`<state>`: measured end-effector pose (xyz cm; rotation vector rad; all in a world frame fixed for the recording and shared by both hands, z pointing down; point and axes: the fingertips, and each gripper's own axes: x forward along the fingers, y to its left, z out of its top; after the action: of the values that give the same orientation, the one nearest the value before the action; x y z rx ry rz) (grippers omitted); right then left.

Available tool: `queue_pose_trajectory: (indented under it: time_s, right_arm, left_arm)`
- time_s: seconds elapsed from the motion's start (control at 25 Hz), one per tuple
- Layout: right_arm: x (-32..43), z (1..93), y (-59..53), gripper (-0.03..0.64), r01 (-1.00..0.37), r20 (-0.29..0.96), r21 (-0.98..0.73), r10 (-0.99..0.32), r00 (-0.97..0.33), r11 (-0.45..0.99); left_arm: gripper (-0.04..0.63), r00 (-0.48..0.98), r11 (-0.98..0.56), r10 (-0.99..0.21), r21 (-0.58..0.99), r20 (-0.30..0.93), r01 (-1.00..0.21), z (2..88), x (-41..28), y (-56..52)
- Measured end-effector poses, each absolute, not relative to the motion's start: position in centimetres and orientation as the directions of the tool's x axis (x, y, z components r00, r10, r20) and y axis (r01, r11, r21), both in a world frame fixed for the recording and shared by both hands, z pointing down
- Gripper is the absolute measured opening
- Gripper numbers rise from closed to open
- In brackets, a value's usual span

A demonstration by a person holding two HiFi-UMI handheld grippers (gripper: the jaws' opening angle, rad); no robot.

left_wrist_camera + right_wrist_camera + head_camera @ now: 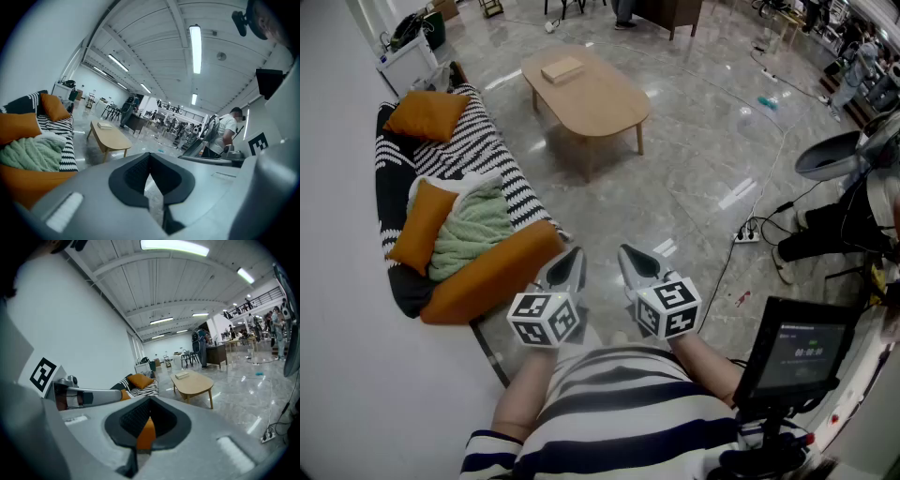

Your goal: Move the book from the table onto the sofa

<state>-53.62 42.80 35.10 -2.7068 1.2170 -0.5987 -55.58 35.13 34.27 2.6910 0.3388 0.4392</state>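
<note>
The book (pixel 562 68) lies flat on the far end of the light wooden table (pixel 600 98), in the upper middle of the head view and well apart from both grippers, so the job looks not yet begun. The left gripper (pixel 567 270) and the right gripper (pixel 639 267) hang side by side low in the frame, close to the person's striped shirt. Each has its jaws drawn together with nothing held; the orange glimpsed in the right gripper's slot is probably the sofa's arm beyond it. The sofa (pixel 478 150) runs down the left side, and its seat is largely taken up by a green blanket (pixel 473 230) and two orange cushions (pixel 427 114). Several things could go wrong from here. The jaws must part before they reach the book, or they will only push it along the smooth tabletop, perhaps off the edge. A thin, flat book offers little to bite on: a pinch on the cover alone would likely let the pages fan open and the book sag or slip out. Set on the lumpy blanket or against a cushion, it could slide to the glossy floor; the bare striped stretch looks safer. A power strip (pixel 748 234) and its cable lie on the floor to the right, worth stepping clear of.
</note>
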Motion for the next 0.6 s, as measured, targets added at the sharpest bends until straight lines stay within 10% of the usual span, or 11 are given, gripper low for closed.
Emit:
queue_pose_trajectory:
  time_s: [0.6]
  right_arm:
    - [-46.8, 35.0, 40.1, -0.002, -0.697, 0.326, -0.240, -0.732, 0.598, -0.676]
  left_arm:
    - [0.002, 0.912, -0.891, 0.311, 0.417, 0.268, 0.181, 35.1, -49.2, 33.5]
